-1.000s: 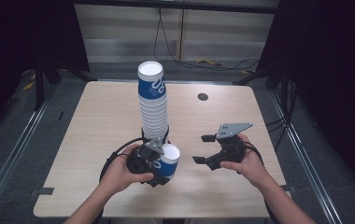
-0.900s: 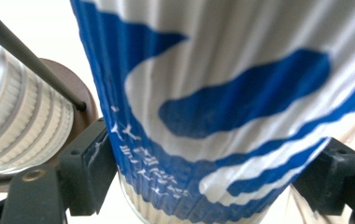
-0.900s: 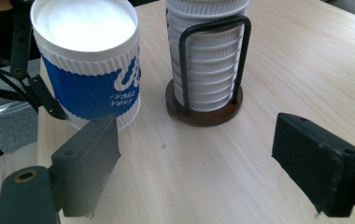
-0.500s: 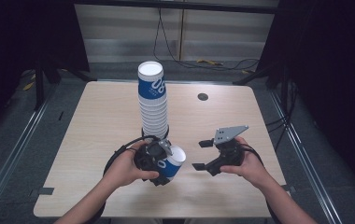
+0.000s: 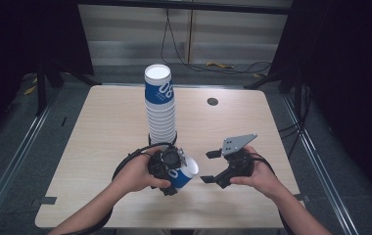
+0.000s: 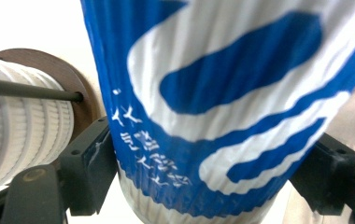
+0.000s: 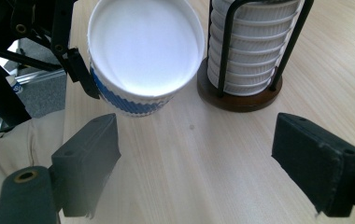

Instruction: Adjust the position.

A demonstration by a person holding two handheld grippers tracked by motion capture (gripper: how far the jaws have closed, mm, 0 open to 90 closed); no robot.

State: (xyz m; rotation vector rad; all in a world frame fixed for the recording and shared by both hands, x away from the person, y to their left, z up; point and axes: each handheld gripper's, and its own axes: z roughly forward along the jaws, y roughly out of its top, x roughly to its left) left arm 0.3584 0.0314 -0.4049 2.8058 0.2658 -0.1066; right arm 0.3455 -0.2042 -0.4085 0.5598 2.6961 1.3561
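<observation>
A tall stack of blue-and-white paper cups stands in a wire holder on a round brown base at the table's middle. In front of it my left gripper is shut on a single blue-and-white cup, tilted with its white mouth facing the right gripper. In the left gripper view the cup sits between both black pads, with the stack at the left. My right gripper is open just right of the cup, its fingers wide apart over bare table.
The light wooden table has a small dark round hole at the back right. The wire holder's black rods rise beside the stack. Black cables loop by the left hand. Metal rails run along both sides of the floor.
The left gripper has tipped the single cup over toward the right gripper and drawn it slightly nearer. The right gripper has shifted a little toward the front edge, staying open.
</observation>
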